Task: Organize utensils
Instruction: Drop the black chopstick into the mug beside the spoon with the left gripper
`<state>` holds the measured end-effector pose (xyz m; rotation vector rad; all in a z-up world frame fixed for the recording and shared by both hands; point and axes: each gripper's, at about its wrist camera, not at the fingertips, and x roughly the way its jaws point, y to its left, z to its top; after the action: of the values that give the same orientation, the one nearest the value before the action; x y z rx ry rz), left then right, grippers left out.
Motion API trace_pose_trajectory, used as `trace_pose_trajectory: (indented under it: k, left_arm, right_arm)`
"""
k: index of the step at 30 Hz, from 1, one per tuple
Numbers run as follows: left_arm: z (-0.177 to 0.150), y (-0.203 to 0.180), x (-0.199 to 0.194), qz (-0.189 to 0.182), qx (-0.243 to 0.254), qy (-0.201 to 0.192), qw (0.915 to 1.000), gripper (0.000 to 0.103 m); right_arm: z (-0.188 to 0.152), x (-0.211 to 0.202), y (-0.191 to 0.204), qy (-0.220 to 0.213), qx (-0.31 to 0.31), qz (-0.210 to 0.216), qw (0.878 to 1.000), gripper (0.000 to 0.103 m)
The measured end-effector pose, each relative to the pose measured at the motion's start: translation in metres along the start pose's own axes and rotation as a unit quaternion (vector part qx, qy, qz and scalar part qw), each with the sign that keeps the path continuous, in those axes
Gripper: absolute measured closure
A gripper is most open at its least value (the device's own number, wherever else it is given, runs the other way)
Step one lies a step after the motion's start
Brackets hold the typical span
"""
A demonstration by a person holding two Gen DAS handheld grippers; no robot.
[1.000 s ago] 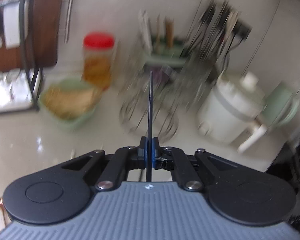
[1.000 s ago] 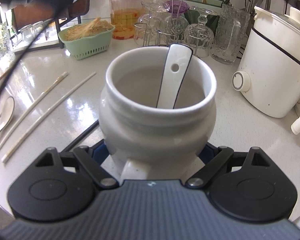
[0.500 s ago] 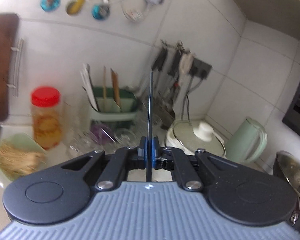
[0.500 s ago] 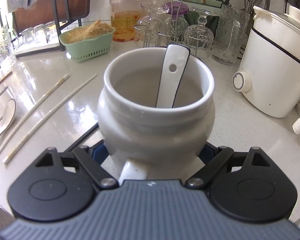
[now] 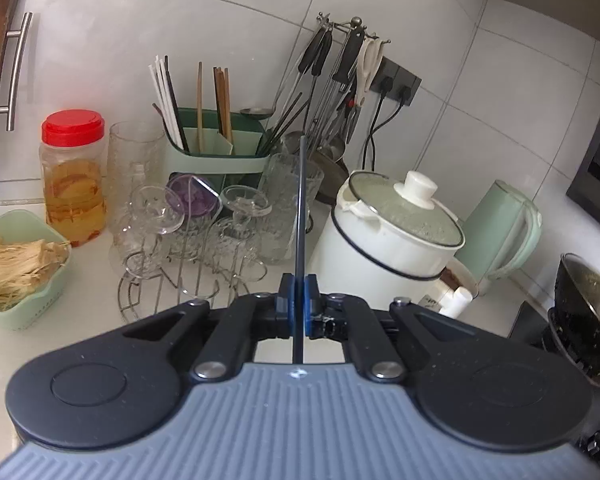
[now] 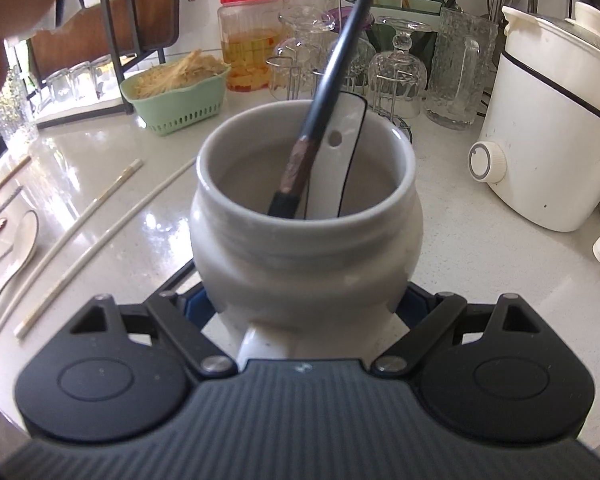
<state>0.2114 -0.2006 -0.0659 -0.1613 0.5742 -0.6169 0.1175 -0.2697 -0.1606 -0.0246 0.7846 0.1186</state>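
Observation:
My right gripper is shut on a white ceramic jar, one blue pad on each side of its base. Inside the jar a white spoon leans against the far wall. A thin black chopstick slants down from the top of the right wrist view, and its patterned lower end sits inside the jar beside the spoon. My left gripper is shut on that black chopstick, which stands up between the blue pads in the left wrist view.
On the counter to the left lie two white chopsticks, a white spoon and other utensils. Behind stand a green basket, a glass rack, a green utensil holder, a white cooker and a kettle.
The left wrist view swung from the counter up toward the wall and then steadied. The black chopstick has come down into the jar. The right gripper and the jar stayed put.

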Motion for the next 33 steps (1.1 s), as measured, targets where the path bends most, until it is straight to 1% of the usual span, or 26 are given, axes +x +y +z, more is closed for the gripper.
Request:
trace_pose_trajectory:
  k: [7,10,13,18,22,27,29,31,33]
  left_arm:
    - [-0.006,0.011,-0.018,0.003,-0.011,0.016,0.9998,0.098]
    - [-0.013,0.013,-0.027,0.01,-0.005,0.027,0.9996,0.098]
    - [-0.021,0.017,-0.034,0.012,-0.012,0.041,0.999,0.098]
    - [-0.031,0.016,-0.038,0.013,-0.009,0.056,0.9983,0.098]
    - [-0.039,0.013,-0.037,0.012,-0.006,0.081,0.9966,0.098]
    - [-0.042,0.012,-0.04,0.013,-0.009,0.089,0.996,0.098]
    - [-0.041,0.01,-0.041,0.027,-0.005,0.093,0.9953,0.097]
    - [-0.04,0.012,-0.043,0.028,-0.011,0.102,0.9943,0.096]
    - [-0.039,0.016,-0.048,0.034,-0.019,0.11,0.9932,0.09]
  right_arm:
    - [0.001,0.001,-0.001,0.005,0.005,0.005,1.0,0.012]
    - [0.002,0.001,0.0,0.007,0.003,0.005,1.0,0.012]
    - [0.002,0.001,0.0,0.007,0.001,0.004,1.0,0.011]
    - [0.001,0.001,0.0,0.005,0.001,0.005,1.0,0.011]
    - [0.001,0.001,-0.001,0.005,0.0,0.005,1.0,0.011]
    - [0.001,0.001,-0.001,0.005,0.0,0.007,1.0,0.012]
    - [0.002,0.001,-0.002,0.007,-0.001,0.007,1.0,0.011]
    - [0.002,0.001,-0.001,0.009,-0.002,0.008,1.0,0.012]
    - [0.004,0.001,-0.001,0.015,-0.002,0.008,1.0,0.012]
